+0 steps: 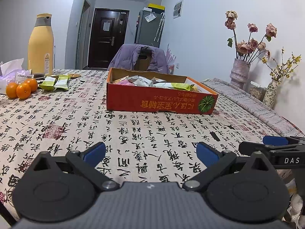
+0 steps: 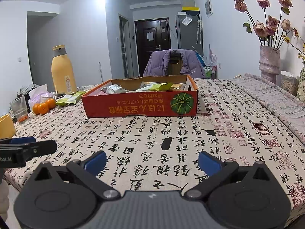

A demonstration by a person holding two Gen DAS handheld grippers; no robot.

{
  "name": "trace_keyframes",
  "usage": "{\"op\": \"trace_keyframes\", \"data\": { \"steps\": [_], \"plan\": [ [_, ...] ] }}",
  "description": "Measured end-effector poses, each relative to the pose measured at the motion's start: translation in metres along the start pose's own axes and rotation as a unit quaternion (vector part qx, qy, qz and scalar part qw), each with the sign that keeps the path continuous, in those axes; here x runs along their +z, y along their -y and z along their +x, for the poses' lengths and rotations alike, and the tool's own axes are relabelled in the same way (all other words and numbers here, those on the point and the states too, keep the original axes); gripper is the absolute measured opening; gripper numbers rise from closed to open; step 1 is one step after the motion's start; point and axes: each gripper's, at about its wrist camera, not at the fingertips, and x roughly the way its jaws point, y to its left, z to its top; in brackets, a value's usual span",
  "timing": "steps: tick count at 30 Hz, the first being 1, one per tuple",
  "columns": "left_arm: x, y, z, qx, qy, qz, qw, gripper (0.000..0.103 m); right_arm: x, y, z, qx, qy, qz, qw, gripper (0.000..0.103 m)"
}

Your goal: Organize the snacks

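Both the left gripper and the right gripper hover spread wide, holding nothing, over bare tablecloth. Farther off sits the red box with snack packets inside; far left lie green packets, three oranges and a yellow bottle.

The left gripper hangs low over the near edge of the table, blue pads wide apart and empty. Mid-table sits an orange cardboard box holding snack packets. Near the far left edge lie two green packets, three oranges and a yellow bottle. The right gripper shows at the right edge.
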Motion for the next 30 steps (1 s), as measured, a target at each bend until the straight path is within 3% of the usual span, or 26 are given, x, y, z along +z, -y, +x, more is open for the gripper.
{"op": "trace_keyframes", "data": {
  "steps": [30],
  "plan": [
    [-0.0019, -0.0001, -0.0057, -0.011, 0.010, -0.005, 0.9999, 0.103, -0.0003, -0.0009, -0.0004, 0.000, 0.001, -0.001, 1.000, 0.103]
  ]
}}
